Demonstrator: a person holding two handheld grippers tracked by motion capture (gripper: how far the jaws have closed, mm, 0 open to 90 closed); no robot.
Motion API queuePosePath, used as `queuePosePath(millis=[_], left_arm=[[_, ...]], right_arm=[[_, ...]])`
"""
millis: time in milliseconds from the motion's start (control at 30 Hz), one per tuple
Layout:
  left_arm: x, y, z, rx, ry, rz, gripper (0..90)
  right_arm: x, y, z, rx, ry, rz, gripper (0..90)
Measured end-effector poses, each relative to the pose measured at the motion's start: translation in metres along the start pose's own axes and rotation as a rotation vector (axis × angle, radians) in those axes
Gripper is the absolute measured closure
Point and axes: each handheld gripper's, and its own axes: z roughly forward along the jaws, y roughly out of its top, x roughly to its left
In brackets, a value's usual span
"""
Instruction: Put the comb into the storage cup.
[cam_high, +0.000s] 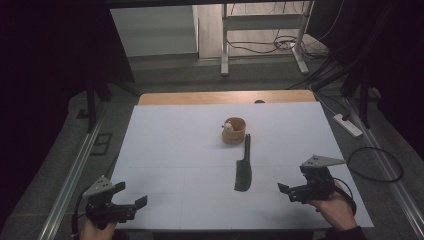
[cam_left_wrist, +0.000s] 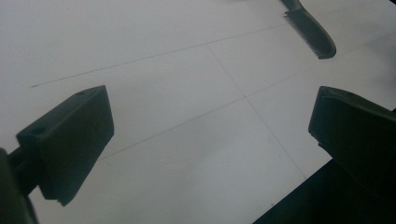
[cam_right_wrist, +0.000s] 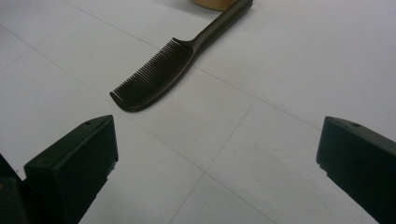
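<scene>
Comb — dark, flat, long-handled plastic comb (cam_right_wrist: 161, 70) mid-table: light, stiff, slippery; pinch the handle. Both tools (cam_high: 129, 196) (cam_high: 291, 191) spread, empty.

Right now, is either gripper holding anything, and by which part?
Nothing is held. The left gripper and right gripper are open, apart from the comb.

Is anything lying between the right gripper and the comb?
Nothing: bare white table separates the right gripper from the comb, clearest in the right gripper view.
</scene>
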Motion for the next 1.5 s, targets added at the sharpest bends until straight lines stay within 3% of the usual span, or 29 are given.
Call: queuePosePath(millis=[1500], left_arm=[[0.001,0.0,0.0,-0.002,-0.01,-0.006,0.6]], right_arm=[[0.003,0.033,0.04,0.081,0.012,-0.025,0.0]])
